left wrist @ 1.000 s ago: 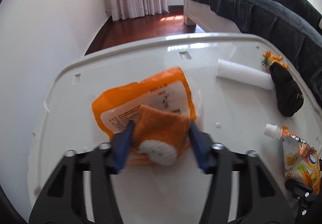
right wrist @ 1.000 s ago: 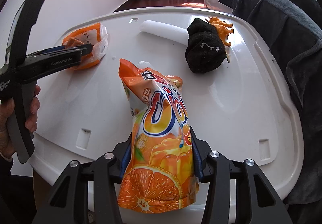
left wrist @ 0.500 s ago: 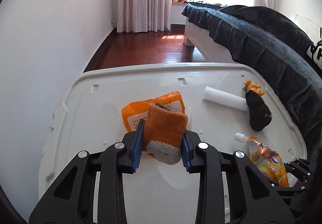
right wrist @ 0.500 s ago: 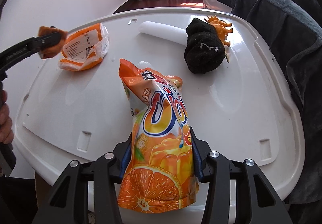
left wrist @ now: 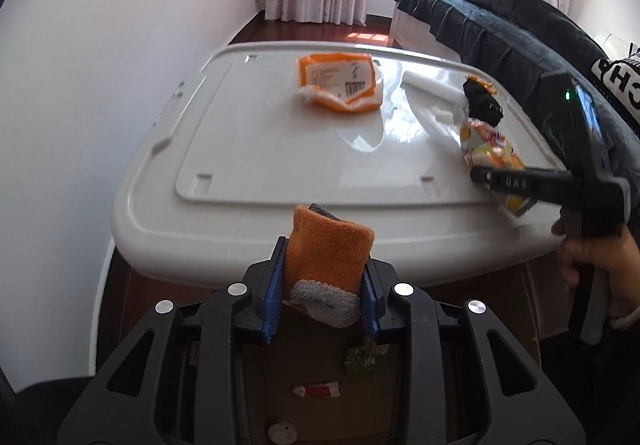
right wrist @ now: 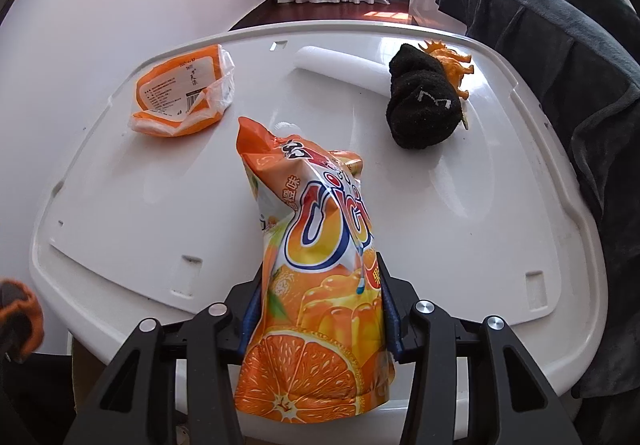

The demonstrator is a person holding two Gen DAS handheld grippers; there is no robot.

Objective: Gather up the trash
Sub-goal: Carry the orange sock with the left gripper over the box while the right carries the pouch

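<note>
Trash was partly in hand and partly still lying out. The left gripper had its blue fingers pressed tight on an orange sock with a grey toe, held off the near edge of the table, above what looked like a cardboard box with a few small scraps at its bottom; I judged that box to be the collecting place, though I could not be sure. The right gripper was likewise closed, pinching an orange jelly pouch by its lower half, the pouch's top leaning out over the table toward 12 o'clock. Left on the white surface in the right wrist view were a crumpled orange wrapper at about 10 o'clock, a white roll at 12 o'clock, and a black sock at 1 o'clock, lying against an orange toy dinosaur. So two pieces were picked up but neither yet dropped, and at least the wrapper, perhaps the roll too, remained to be gathered.
</note>
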